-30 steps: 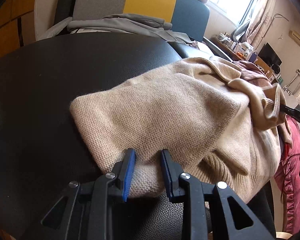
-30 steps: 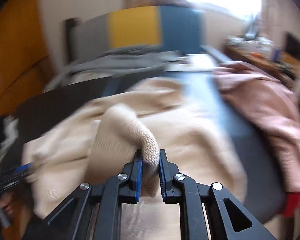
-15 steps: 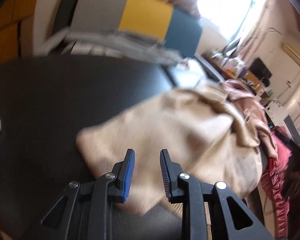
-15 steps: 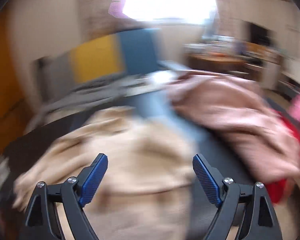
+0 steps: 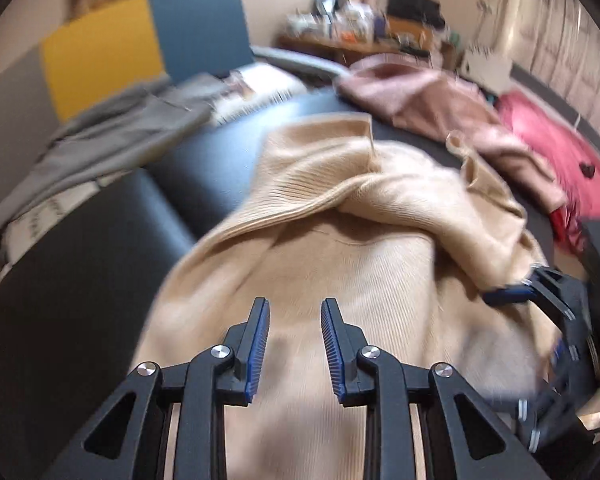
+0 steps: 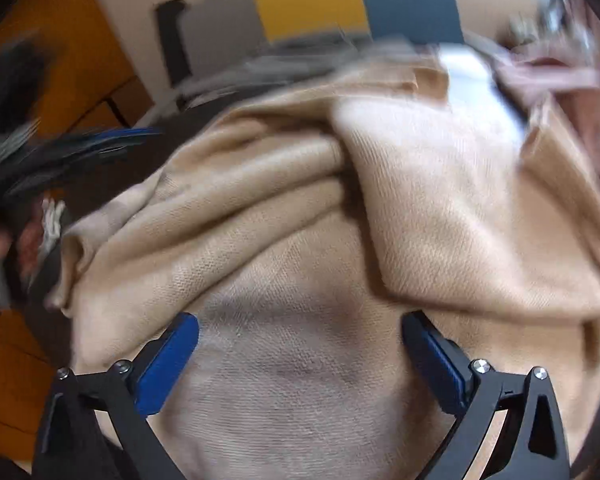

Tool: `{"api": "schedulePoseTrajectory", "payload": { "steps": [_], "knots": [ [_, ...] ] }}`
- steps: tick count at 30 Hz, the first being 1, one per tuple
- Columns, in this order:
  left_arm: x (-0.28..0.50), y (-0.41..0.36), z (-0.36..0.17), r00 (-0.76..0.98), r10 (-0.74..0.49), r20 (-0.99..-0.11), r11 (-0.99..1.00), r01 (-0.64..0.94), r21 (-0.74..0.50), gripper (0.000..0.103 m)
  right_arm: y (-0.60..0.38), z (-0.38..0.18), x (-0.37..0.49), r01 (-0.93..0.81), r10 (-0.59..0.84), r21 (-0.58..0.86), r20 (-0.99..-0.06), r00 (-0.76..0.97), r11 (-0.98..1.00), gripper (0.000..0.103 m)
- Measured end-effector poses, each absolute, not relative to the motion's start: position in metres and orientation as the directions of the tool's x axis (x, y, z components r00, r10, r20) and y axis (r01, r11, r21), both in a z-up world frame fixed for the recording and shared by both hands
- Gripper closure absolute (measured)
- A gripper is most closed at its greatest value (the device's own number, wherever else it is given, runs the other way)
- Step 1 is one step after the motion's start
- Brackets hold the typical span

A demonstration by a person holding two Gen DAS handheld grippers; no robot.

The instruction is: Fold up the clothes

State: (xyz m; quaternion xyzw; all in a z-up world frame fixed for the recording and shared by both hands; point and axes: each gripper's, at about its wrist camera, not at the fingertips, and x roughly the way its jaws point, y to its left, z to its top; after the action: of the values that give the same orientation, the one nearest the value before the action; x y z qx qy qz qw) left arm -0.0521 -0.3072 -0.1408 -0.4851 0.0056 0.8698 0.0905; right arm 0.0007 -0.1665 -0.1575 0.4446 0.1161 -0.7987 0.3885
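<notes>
- Right gripper (image 6: 300, 356) has let go of the sleeve; its fingers are spreading wide, nothing between them.
- Left gripper (image 5: 293, 344): fingers slightly apart, empty.
- Beige knitted sweater (image 5: 340, 240) lies rumpled mid-frame on the dark worktop (image 5: 80, 280), fold unfinished.

You see: beige sweater (image 5: 340, 240) soft ribbed knit, matt | tabletop (image 5: 80, 280) smooth dark leather-like, slight sheen | pink garment (image 5: 440, 100) fuzzy cloth
</notes>
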Motion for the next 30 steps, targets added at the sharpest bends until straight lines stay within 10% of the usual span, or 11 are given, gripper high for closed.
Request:
{"api": "schedulePoseTrajectory", "payload": {
  "steps": [10,23,30],
  "knots": [
    [-0.140,-0.343,-0.156,-0.530,0.339,-0.777,-0.928,-0.051,-0.370,0.077,-0.167,-0.168,0.005,0.766,-0.584,0.134,-0.733,-0.350,-0.628,0.000],
    [-0.179,-0.475,-0.175,-0.658,0.048,-0.751,-0.788,0.437,-0.433,0.079,-0.180,-0.169,-0.002,0.801,-0.559,0.071,-0.753,-0.348,-0.594,0.000],
    [-0.103,-0.498,-0.150,-0.745,0.013,-0.667,-0.769,0.420,-0.483,0.078,-0.185,-0.170,0.001,0.798,-0.550,0.058,-0.754,-0.359,-0.600,0.000]
  ]
}}
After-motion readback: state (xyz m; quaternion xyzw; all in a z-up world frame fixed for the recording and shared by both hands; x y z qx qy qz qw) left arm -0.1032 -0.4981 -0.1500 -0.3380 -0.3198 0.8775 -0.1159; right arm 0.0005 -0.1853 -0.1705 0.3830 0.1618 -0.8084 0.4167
